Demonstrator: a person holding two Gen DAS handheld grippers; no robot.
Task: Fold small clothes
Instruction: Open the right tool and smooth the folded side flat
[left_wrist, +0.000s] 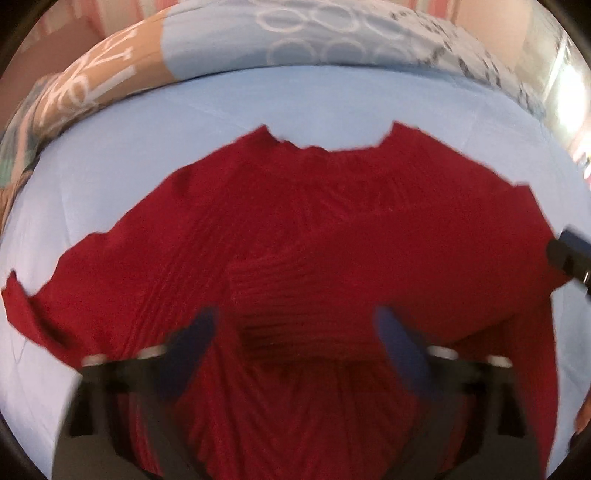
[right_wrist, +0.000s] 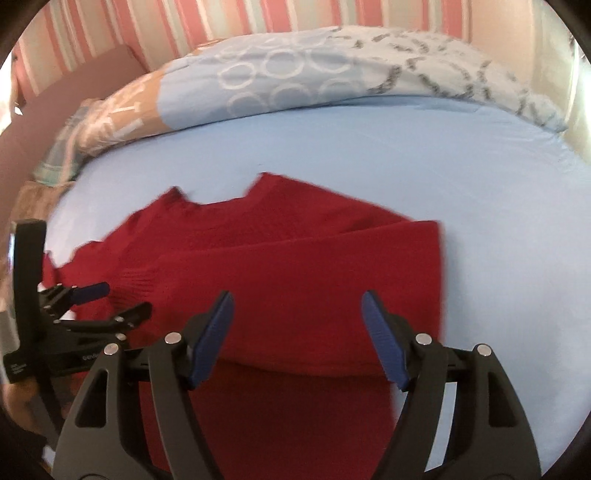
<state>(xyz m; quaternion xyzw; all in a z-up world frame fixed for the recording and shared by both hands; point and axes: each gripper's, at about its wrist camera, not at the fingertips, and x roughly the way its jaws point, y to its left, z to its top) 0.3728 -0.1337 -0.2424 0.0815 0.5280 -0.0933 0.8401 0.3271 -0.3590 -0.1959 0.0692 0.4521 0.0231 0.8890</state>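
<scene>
Ahead, your one red ribbed knit sweater (right_wrist: 295, 266) lies partly folded on the pale blue bed sheet (right_wrist: 498, 258), with bare sheet to its right and beyond its collar up to the patterned duvet (right_wrist: 295, 70). Both tongs hover over its near part: left tongs (left_wrist: 295, 332) and right tongs (right_wrist: 297, 317) gape wide, holding nothing.
</scene>
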